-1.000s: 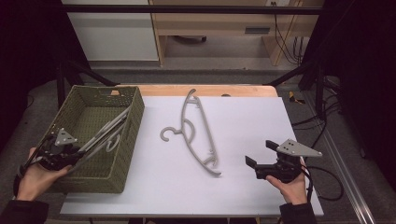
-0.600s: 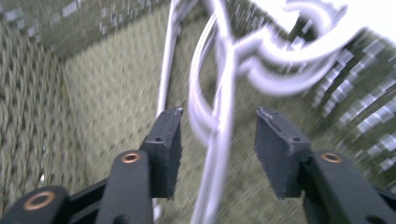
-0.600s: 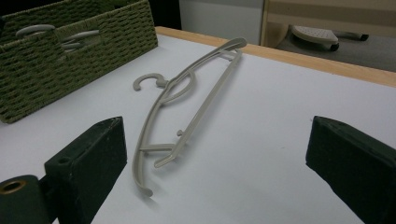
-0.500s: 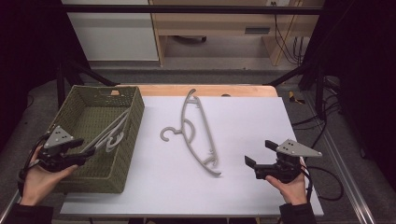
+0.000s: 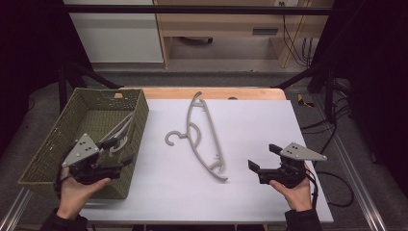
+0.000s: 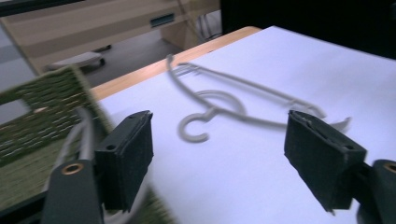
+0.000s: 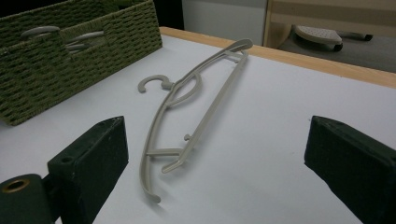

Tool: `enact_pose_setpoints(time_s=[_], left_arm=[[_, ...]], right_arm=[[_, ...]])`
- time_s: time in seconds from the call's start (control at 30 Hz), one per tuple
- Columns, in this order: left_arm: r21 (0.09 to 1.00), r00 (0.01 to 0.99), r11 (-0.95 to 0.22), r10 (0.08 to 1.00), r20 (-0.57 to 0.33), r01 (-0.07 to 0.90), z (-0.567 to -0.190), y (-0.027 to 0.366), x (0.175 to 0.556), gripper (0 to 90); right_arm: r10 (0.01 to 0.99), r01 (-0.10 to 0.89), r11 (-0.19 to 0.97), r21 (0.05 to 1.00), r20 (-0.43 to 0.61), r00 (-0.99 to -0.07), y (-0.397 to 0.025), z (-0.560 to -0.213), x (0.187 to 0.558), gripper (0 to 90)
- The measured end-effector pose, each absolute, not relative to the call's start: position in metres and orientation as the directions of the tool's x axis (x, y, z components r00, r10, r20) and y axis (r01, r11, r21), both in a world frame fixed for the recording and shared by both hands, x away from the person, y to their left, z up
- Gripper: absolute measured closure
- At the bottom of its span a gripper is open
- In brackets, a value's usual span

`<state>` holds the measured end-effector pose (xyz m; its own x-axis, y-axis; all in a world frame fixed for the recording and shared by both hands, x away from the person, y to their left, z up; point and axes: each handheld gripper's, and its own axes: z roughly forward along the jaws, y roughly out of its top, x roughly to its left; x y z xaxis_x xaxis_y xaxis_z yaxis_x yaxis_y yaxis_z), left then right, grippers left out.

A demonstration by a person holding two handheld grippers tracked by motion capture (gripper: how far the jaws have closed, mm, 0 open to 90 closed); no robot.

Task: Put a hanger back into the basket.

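Grey plastic, that is the hanger (image 5: 199, 137) lying flat on my white table (image 5: 250, 202), its hook (image 5: 172, 138) curled toward the basket side and its long bar running away from me toward the wooden far edge. I can read no brand, label or writing on it, nor on anything else before me.

Green woven basket (image 5: 53, 144) stands at the table's left edge, and more grey hangers (image 5: 118, 134) lie inside it, leaning against its right wall.

My left gripper (image 5: 118, 155) sits over the near right corner of that basket, jaws spread wide with nothing between them; in the left gripper view (image 6: 219, 154) the hanger on the table shows beyond the gap, well apart from the pads.

My right gripper (image 5: 262, 159) rests low over the table near its right front, pointed left at the hanger's near end, which lies near but clear of it. Its jaws are also wide apart and bare; the right gripper view (image 7: 215, 163) shows the hanger lying between and beyond them, untouched.
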<state>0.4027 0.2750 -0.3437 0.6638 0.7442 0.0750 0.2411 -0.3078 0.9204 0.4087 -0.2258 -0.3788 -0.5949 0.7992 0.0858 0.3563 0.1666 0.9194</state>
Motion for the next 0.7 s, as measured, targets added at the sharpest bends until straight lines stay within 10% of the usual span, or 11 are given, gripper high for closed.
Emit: enact_pose_setpoints(time_s=[0.7], left_arm=[[0.928, 0.696, -0.249, 0.718, -0.015, 0.276, -0.366, 0.264, 0.403, 10.6]], right_arm=[[0.745, 0.37, 0.251, 0.894, 0.065, -0.664, -0.17, -0.383, 0.423, 8.3]])
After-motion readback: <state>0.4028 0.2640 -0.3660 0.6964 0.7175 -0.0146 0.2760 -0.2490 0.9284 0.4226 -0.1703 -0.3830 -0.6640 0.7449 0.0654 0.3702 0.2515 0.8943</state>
